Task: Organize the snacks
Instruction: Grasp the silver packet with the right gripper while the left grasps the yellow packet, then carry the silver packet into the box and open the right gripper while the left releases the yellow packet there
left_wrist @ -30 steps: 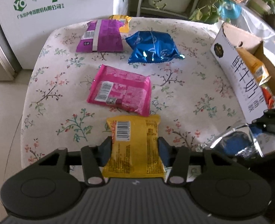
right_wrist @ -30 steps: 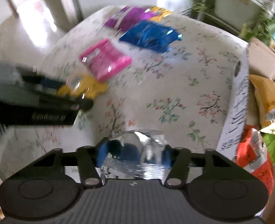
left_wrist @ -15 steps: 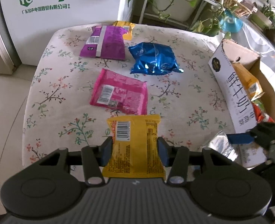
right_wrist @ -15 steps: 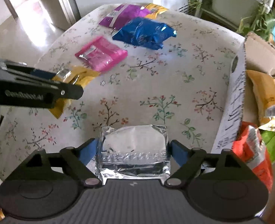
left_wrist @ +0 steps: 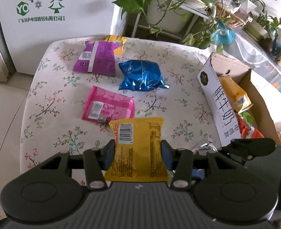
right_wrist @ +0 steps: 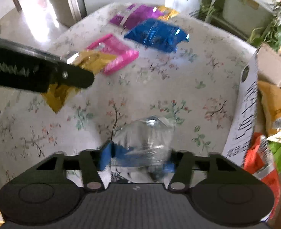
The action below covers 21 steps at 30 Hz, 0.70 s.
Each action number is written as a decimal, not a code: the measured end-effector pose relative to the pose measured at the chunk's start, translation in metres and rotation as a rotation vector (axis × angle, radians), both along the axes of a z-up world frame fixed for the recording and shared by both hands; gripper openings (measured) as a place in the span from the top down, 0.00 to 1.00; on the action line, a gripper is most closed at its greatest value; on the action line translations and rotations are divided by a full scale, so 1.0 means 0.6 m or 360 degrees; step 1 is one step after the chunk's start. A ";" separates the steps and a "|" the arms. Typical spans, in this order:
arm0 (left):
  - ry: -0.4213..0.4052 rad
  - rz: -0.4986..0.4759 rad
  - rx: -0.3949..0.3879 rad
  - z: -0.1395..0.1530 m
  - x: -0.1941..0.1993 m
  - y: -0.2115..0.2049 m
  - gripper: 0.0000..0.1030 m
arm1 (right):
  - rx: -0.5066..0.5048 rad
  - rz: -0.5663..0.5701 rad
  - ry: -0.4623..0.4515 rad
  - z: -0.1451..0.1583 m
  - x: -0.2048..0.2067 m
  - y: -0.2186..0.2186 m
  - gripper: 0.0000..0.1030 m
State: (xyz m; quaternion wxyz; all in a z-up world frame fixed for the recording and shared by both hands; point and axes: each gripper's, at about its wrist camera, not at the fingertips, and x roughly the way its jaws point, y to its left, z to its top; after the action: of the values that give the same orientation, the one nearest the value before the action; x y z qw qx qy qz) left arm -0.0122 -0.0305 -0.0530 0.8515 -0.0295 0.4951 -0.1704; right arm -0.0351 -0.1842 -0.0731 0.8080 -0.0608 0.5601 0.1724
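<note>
A: What has just changed on the left?

B: The left tool point(left_wrist: 137, 153) is pinching the yellow snack packet point(left_wrist: 137, 148) by its two side edges, and it has come up. A second ago the packet sat low over the floral tabletop point(left_wrist: 50, 99); now it hangs clear above it, just in front of the pink packet point(left_wrist: 109, 107).

A: And the right?

B: The right tool point(right_wrist: 138, 157) has the silver foil packet point(right_wrist: 146, 139) between its blue pads. Its jaws have just been closing: half a second ago they stood wide around the flat packet, now they press in on it and the foil is crumpled. That view is blurred, but the grip looks real.

A: So where does that leave things?

B: Both packets are in hand and ready to carry, I'd judge. The open cardboard box point(left_wrist: 254, 87) stands to the right on the tabletop, with an orange packet point(left_wrist: 233, 95) and a red one point(left_wrist: 249, 129) already inside. The blue foil packet point(left_wrist: 142, 77), the purple packet point(left_wrist: 96, 59) and another yellow one behind it wait on the tabletop, along with the pink.

A: Any risk?

B: The two tools are close together; they may need to go in one at a time.
</note>
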 end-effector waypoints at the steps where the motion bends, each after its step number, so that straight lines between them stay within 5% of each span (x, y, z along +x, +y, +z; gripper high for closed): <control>1: -0.0008 0.0001 0.0001 0.002 0.000 -0.001 0.53 | 0.0024 -0.0024 -0.0018 0.008 0.002 -0.004 0.53; 4: -0.0021 0.0013 0.0010 0.003 0.003 -0.003 0.52 | 0.0064 -0.0045 -0.0045 0.021 0.005 -0.011 0.65; 11: -0.0028 0.0021 0.0018 0.003 0.004 -0.006 0.52 | 0.0094 -0.0037 -0.0032 0.019 0.003 -0.011 0.68; 21: -0.0084 0.0049 0.0012 0.018 0.011 -0.013 0.52 | 0.0114 -0.0189 -0.0215 0.073 0.002 -0.035 0.69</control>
State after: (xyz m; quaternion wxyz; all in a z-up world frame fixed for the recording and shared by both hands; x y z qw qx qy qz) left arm -0.0056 -0.0381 -0.0419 0.8668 -0.0293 0.4727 -0.1561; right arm -0.0337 -0.2050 -0.0292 0.8544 -0.0101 0.5003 0.1398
